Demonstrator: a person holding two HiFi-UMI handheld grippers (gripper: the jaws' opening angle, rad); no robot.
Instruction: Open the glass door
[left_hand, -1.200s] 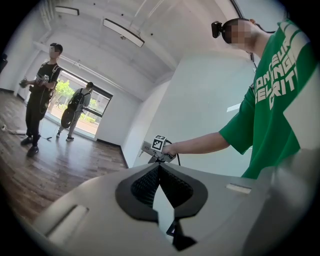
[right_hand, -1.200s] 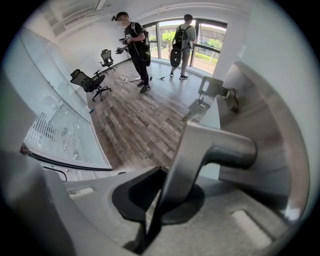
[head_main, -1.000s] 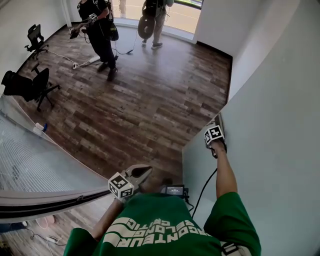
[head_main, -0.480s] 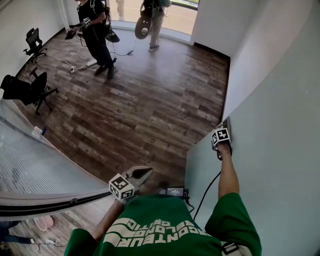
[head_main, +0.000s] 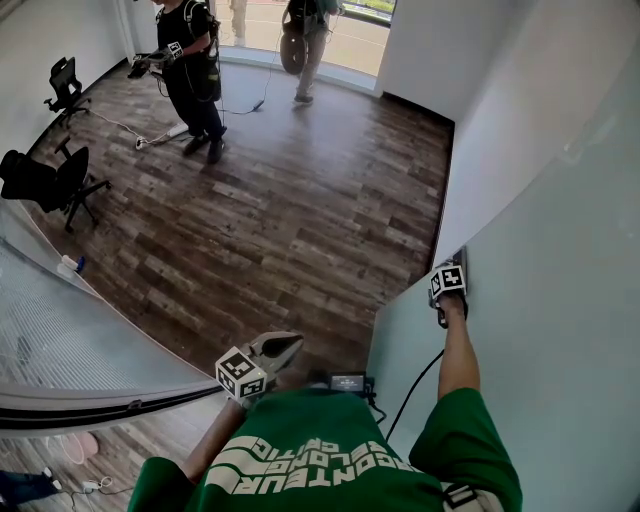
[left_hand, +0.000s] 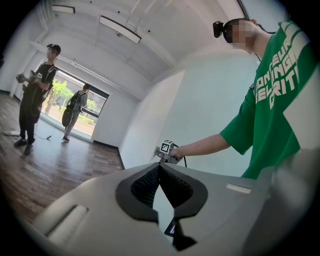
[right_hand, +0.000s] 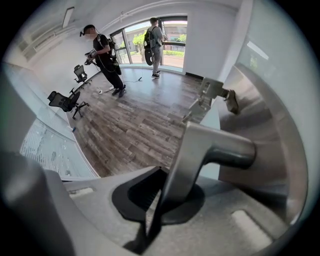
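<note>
Metal door handle (right_hand: 196, 150) pinched by right hand-held gripper (head_main: 455, 292), arm (head_main: 456, 352) outstretched.

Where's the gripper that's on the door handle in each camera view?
Head view: right gripper right of centre, against the glass door.
Left gripper view: centre, small, at the outstretched arm's end.
Right gripper view: bottom centre, jaws shut on the door handle.
Shared landmark: the person all in black.

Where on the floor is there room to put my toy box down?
The wide wooden floor between the white wall and the frosted glass panel is bare. It's crowded at far left by the two office chairs, and near the window where two people stand with a cable.
</note>
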